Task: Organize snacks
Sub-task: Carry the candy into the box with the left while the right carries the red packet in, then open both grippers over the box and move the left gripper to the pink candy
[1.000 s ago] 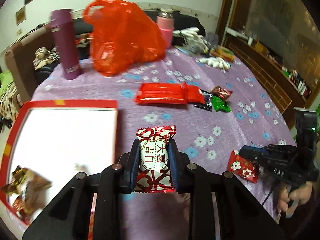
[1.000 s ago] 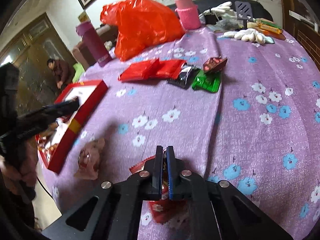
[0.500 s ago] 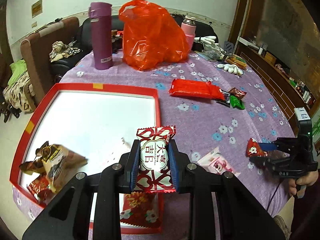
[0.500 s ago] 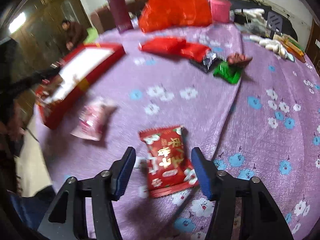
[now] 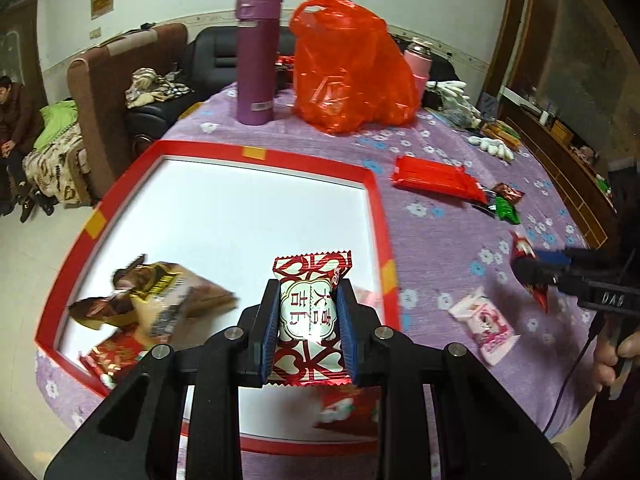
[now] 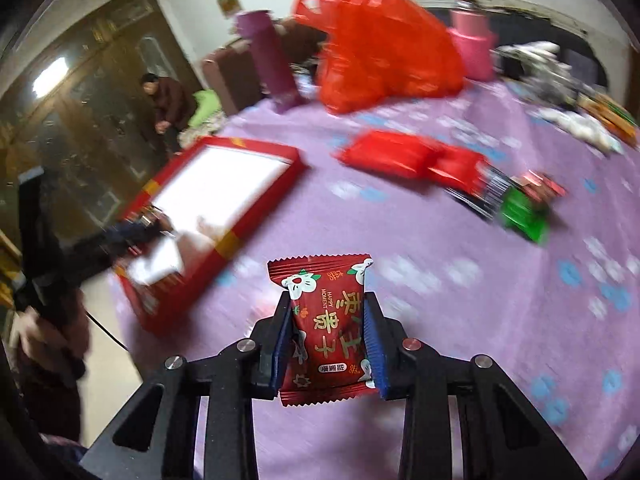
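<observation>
- My left gripper (image 5: 308, 322) is clamped on a red-and-white candy (image 5: 307, 316), blue pads tight on both sides, and I have it over the near part of the box (image 5: 374, 200).
- My right gripper (image 6: 329, 344) has a dark red candy (image 6: 326, 326) between its pads; the jaws are closing on it, pads against its sides, and it is up off the cloth (image 6: 440, 320).
- The box is red-rimmed with a white floor; a brown-and-gold packet (image 5: 160, 296) and a red packet (image 5: 116, 356) lie in its near left corner, blurred.
- A pink packet (image 5: 486, 330) lies on the cloth just right of the box.
- Further right on the cloth: a long red pack (image 5: 434, 180), then small black, dark red and green wrappers (image 5: 506, 210) touching its end.
- At the far edge stand a purple flask (image 5: 256, 56), an orange bag (image 5: 348, 68) and a pink flask (image 5: 418, 60).
</observation>
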